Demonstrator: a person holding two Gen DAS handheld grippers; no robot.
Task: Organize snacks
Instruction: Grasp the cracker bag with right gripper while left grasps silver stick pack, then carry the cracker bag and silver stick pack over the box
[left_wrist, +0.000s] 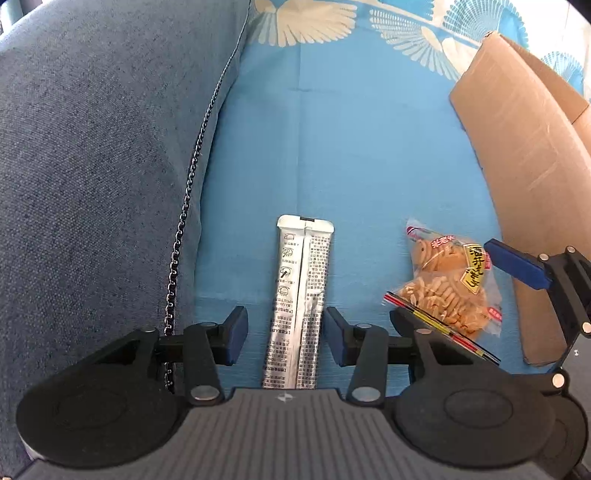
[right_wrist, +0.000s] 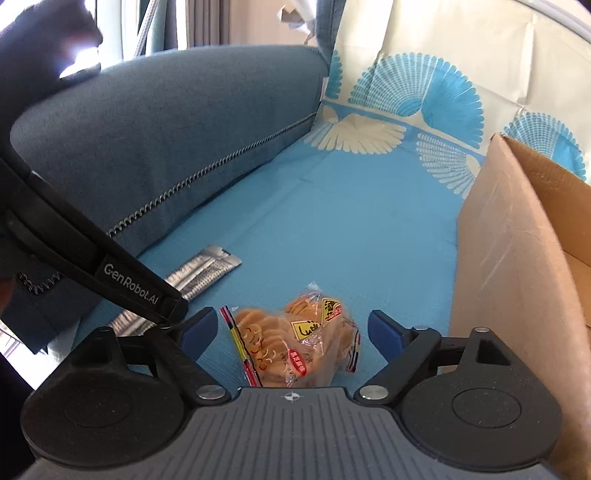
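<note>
On the blue patterned cloth (left_wrist: 351, 155), a silver stick packet (left_wrist: 299, 295) is lying between the left gripper (left_wrist: 284, 328)'s 2 spread, seemingly untouching fingers; the cracker bag (right_wrist: 295, 347) is sitting between the wide-spread right gripper (right_wrist: 291, 336), beside the cardboard box (right_wrist: 517, 258).

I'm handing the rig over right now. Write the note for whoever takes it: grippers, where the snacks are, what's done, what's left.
Left gripper: open, jaws either side of the silver stick packet, pads not touching it.
Right gripper: open wide around the cracker bag, not gripping.
Both snacks lie on the blue cloth, between the grey cushion and the cardboard box on the right.
Done: both grippers lined up over their snacks. Whether the box already holds anything cannot be seen.
Left: close on each snack, lift, probably place in the box.
</note>
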